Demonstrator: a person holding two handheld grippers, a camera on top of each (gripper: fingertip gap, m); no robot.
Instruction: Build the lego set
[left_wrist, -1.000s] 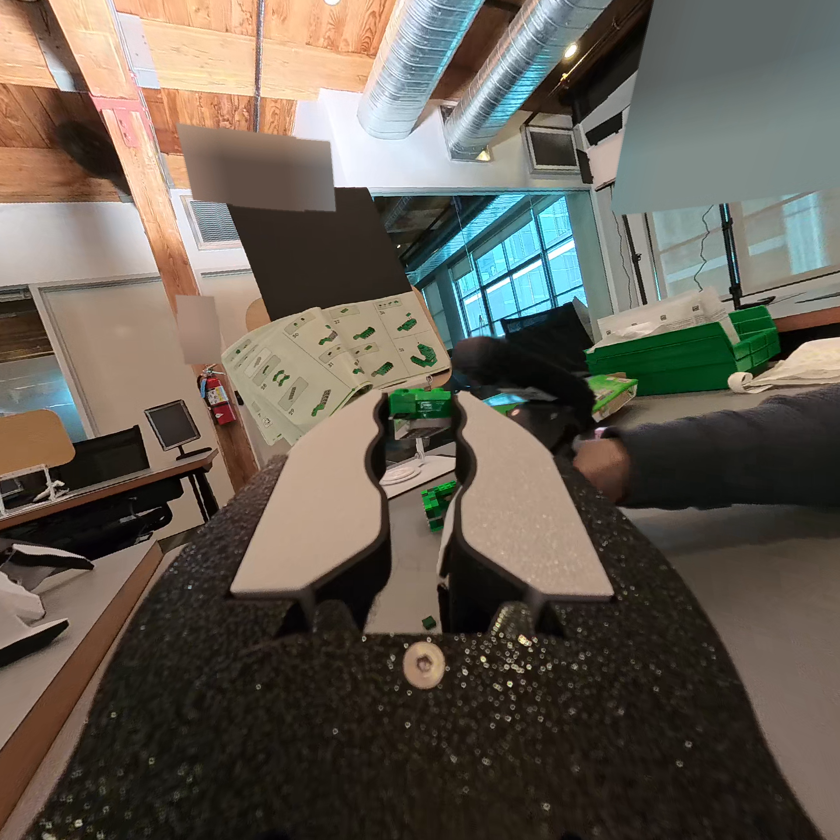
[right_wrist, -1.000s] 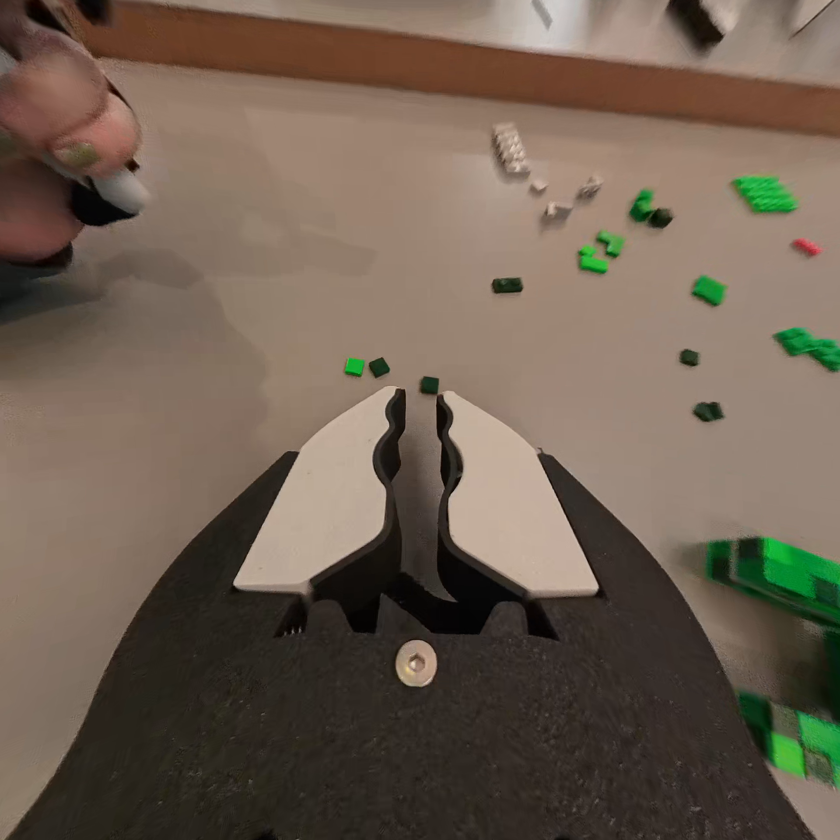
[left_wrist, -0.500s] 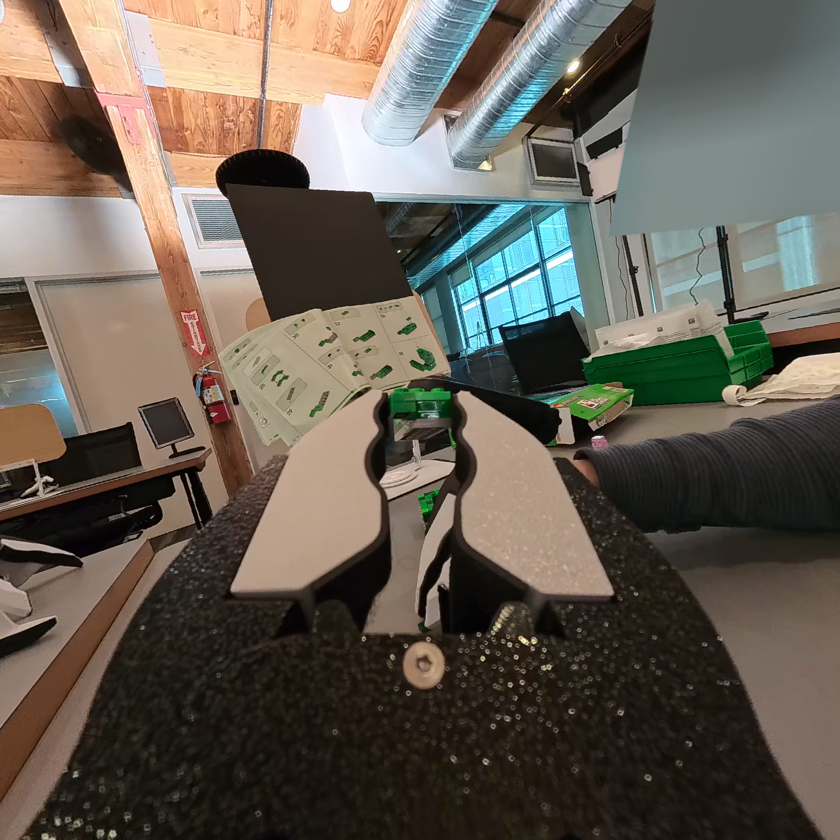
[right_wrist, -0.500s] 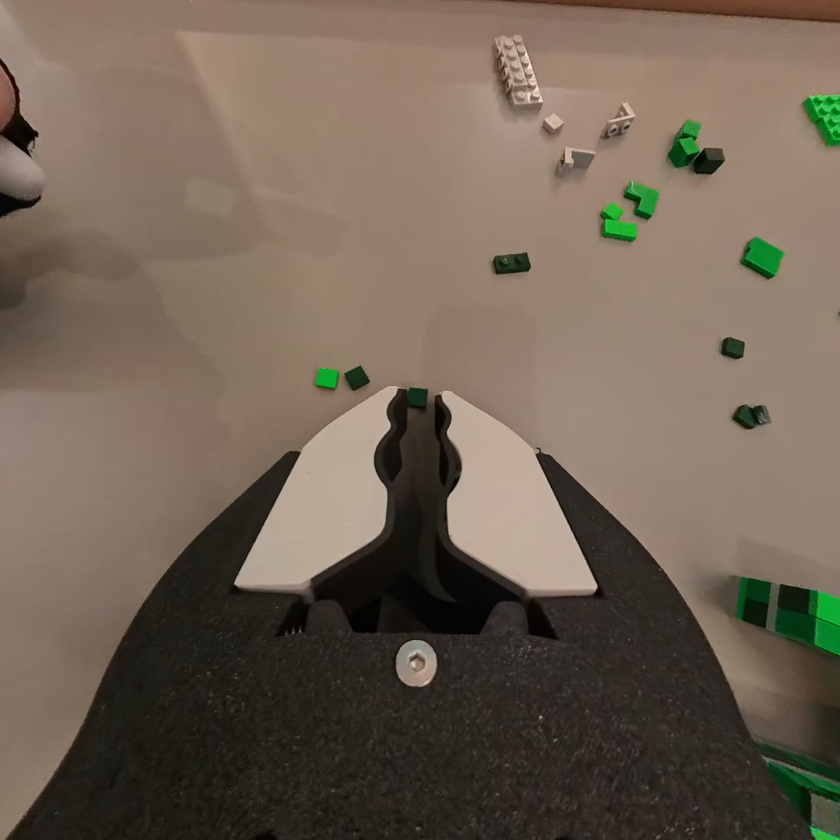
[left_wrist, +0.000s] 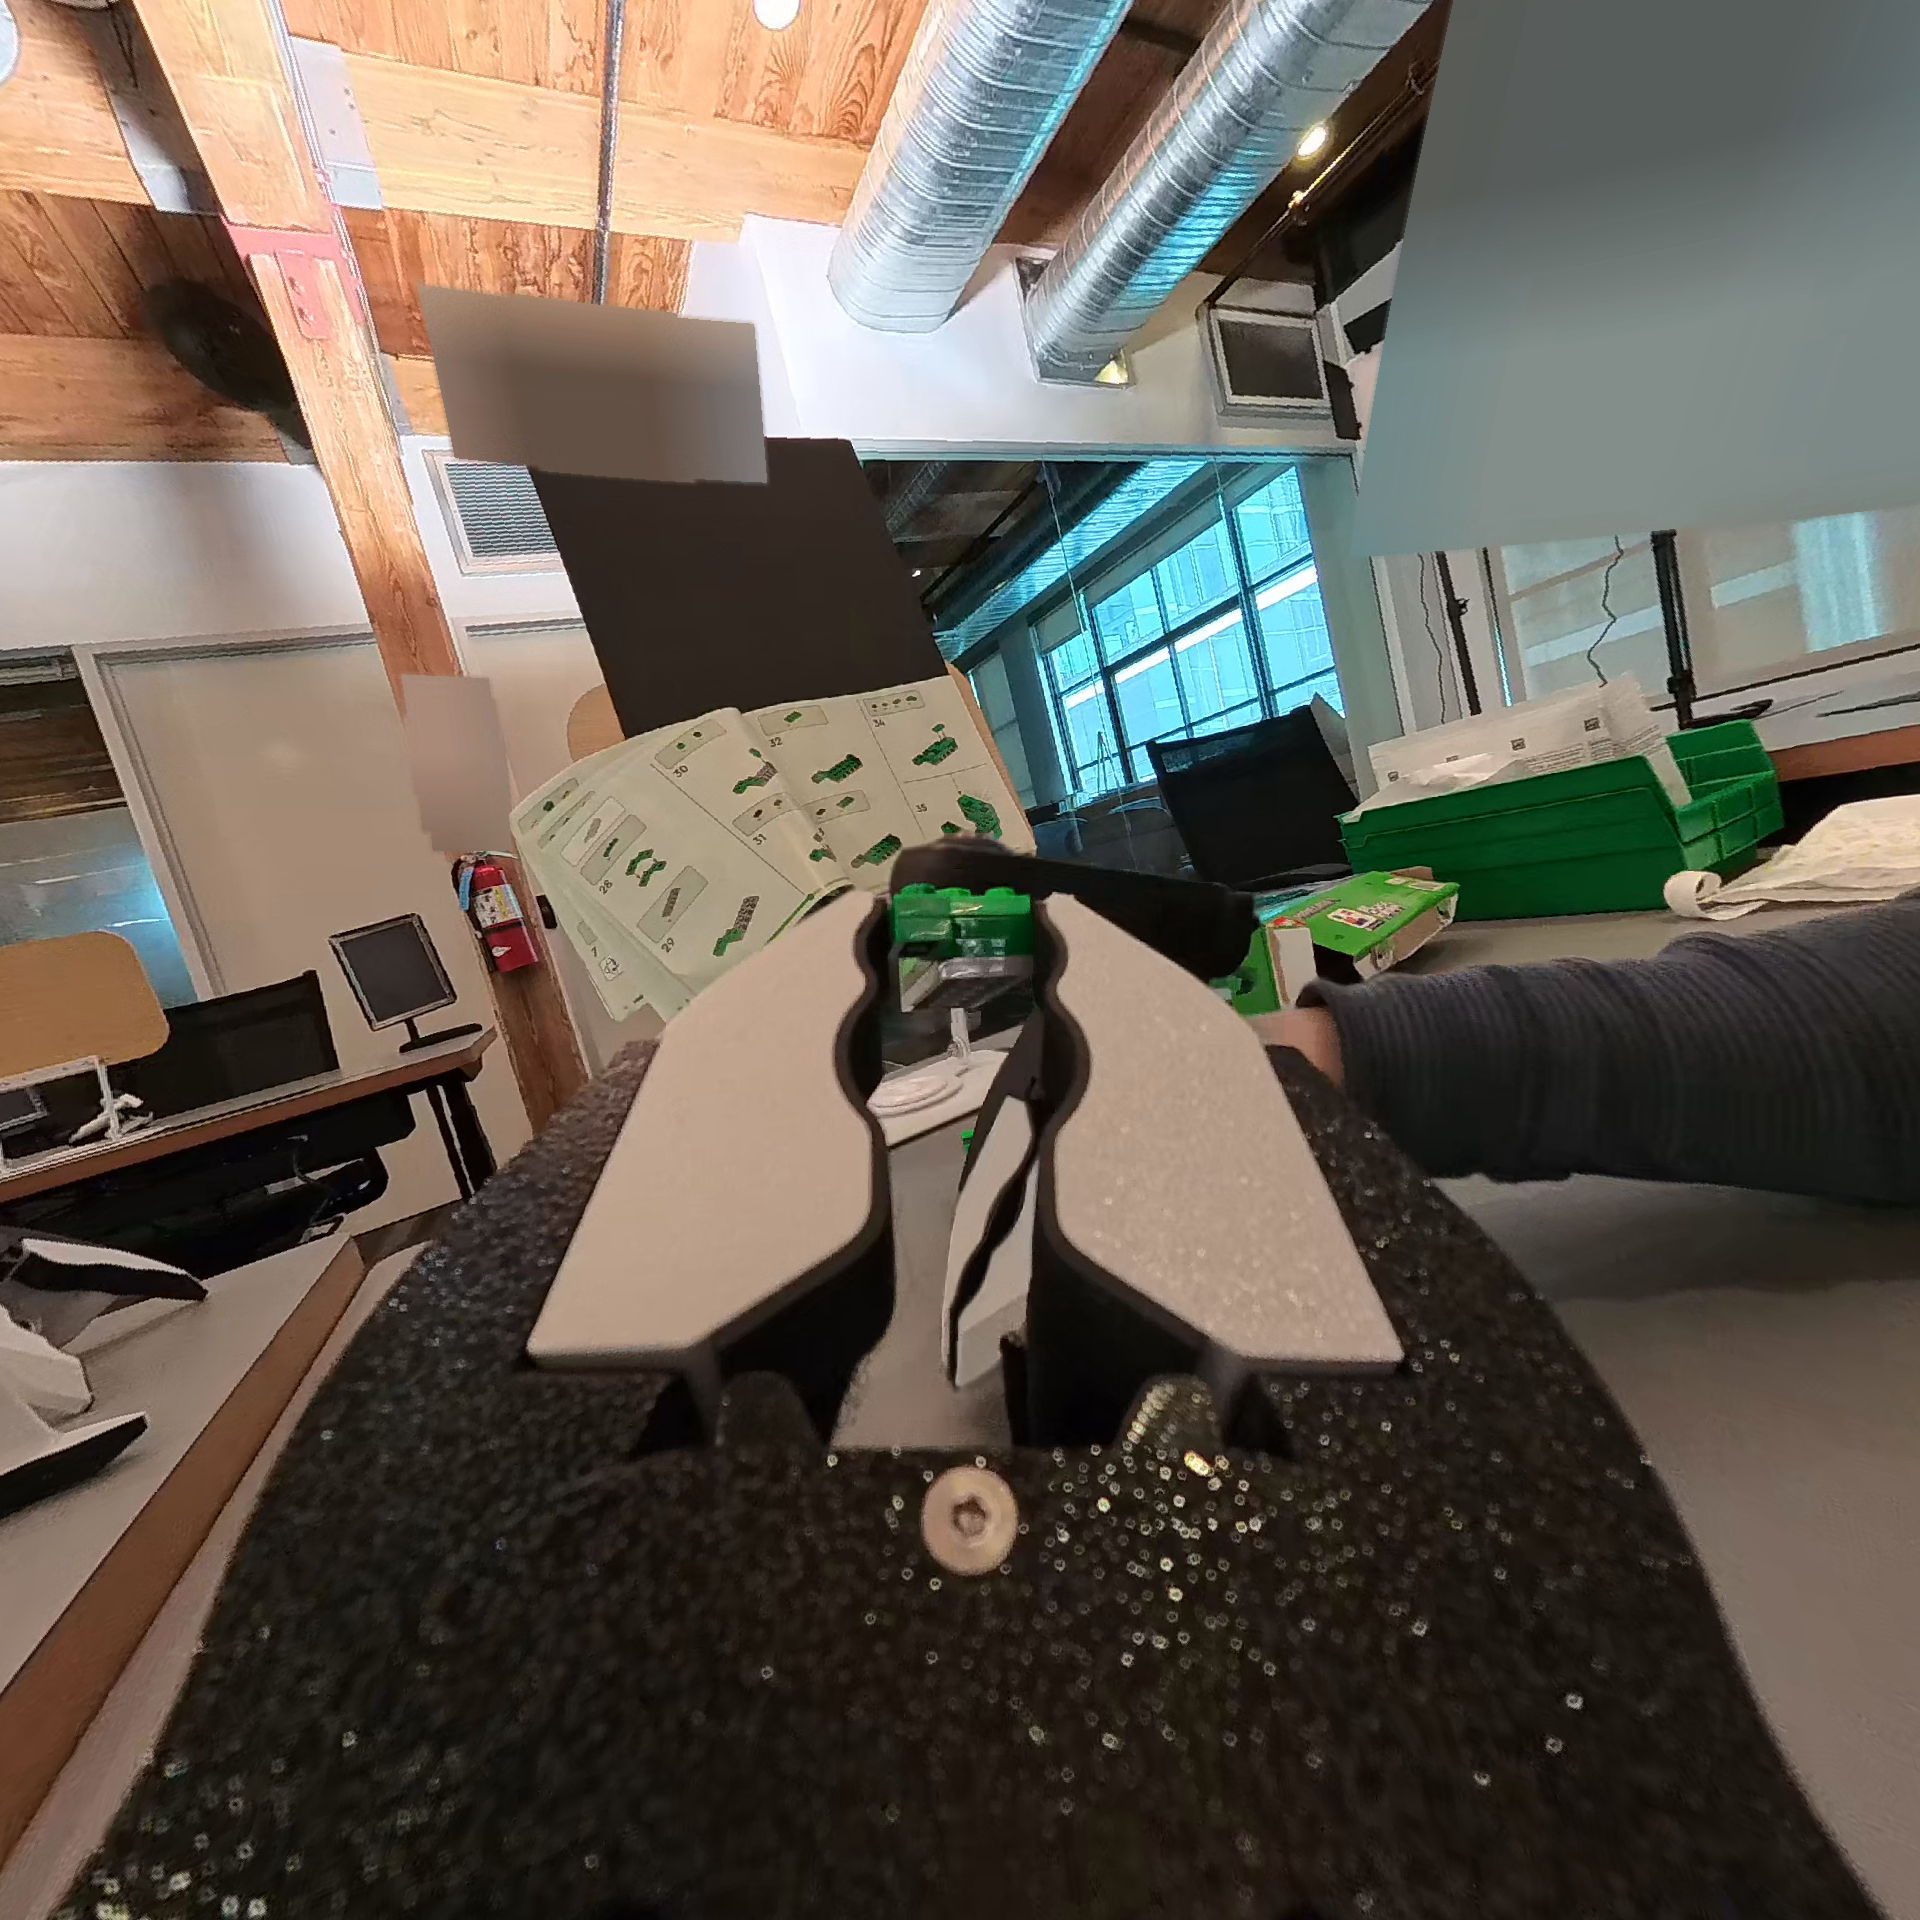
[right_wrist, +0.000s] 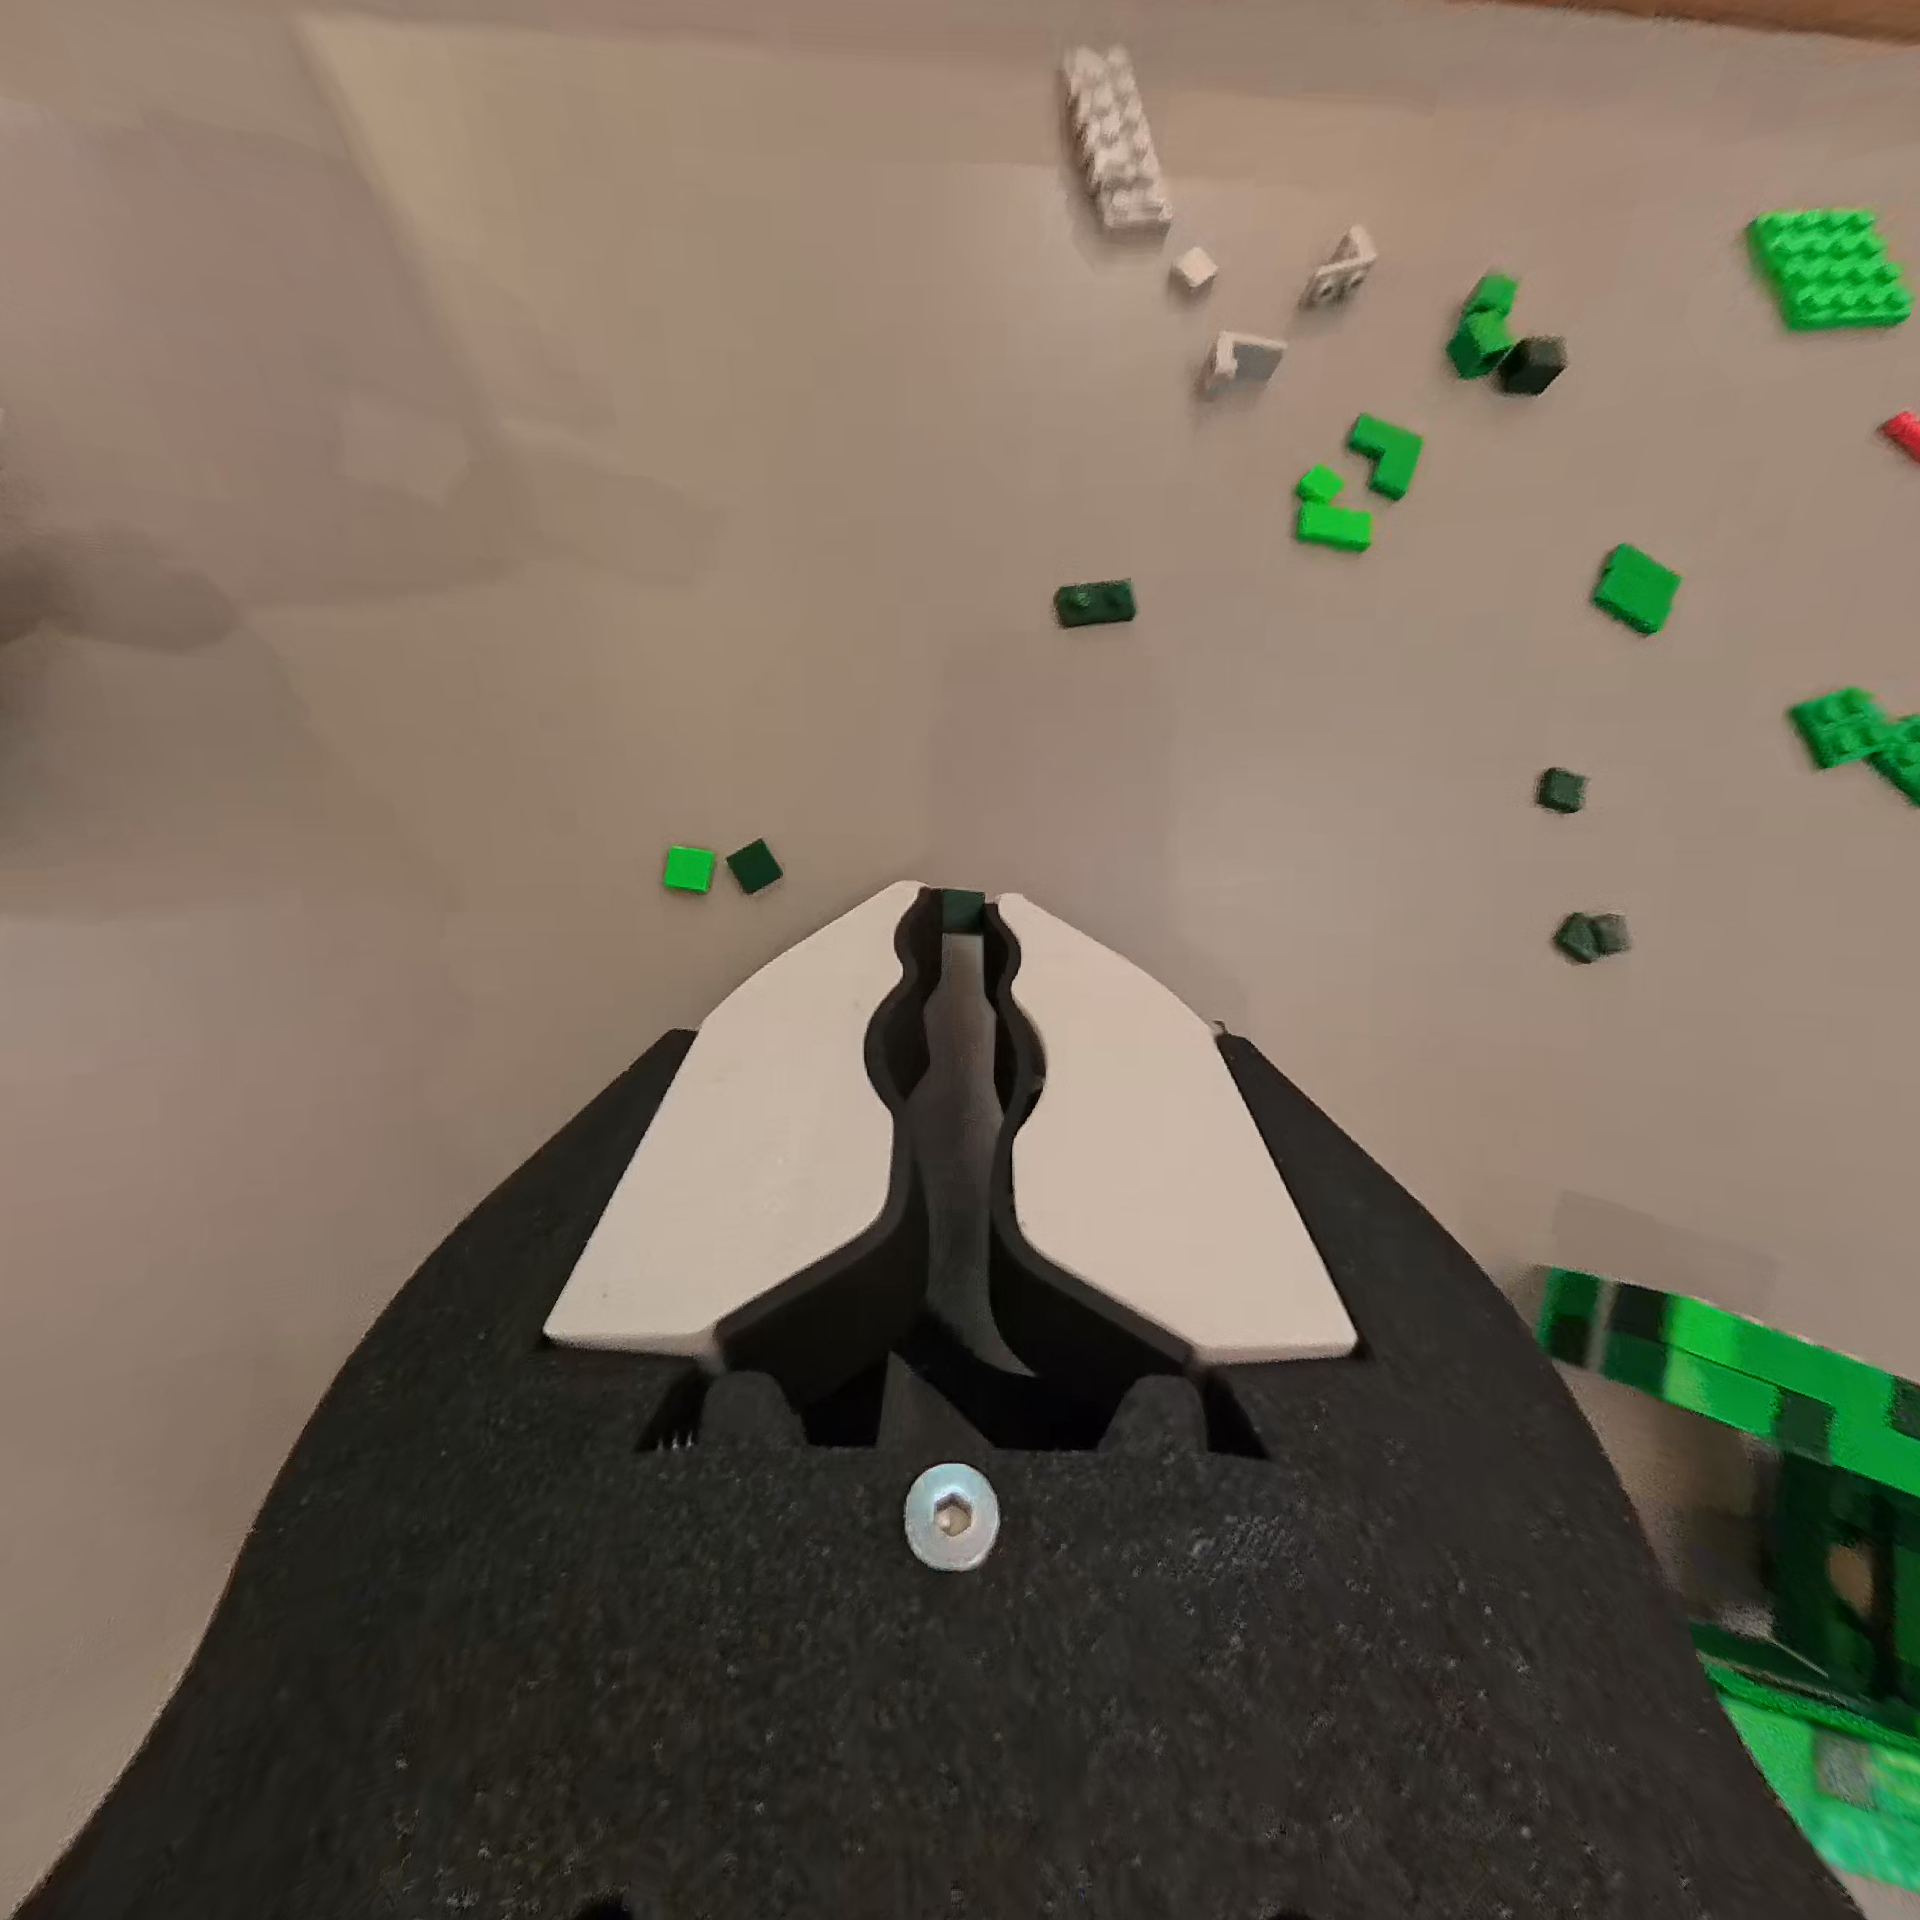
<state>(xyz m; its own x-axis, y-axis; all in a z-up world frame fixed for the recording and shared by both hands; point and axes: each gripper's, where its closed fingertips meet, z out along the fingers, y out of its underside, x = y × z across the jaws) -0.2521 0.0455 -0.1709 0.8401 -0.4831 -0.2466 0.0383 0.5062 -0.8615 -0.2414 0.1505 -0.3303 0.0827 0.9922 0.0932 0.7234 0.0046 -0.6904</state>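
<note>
My left gripper (left_wrist: 961, 930) is shut on a small green and grey lego assembly (left_wrist: 961, 928), held up off the table. The open instruction booklet (left_wrist: 748, 831) stands behind it. My right gripper (right_wrist: 961, 906) points down at the table and its fingertips are closed around a small dark green tile (right_wrist: 961, 910). A bright green tile (right_wrist: 688, 869) and a dark green tile (right_wrist: 754, 864) lie just left of it. A larger green lego build (right_wrist: 1766, 1455) is at the lower right, blurred.
Loose green and grey lego pieces (right_wrist: 1351, 488) are scattered at the right, with a long grey plate (right_wrist: 1117, 140) at the top. A sleeved arm (left_wrist: 1610, 1049) reaches across from the right. Green bins (left_wrist: 1558, 831) and a green box (left_wrist: 1351, 914) stand behind. It is some 20 cm from my right tips to the larger green lego build (right_wrist: 1766, 1455).
My right gripper moved forward and down onto the small dark green tile and closed on it. The left gripper held the assembly nearly still.
</note>
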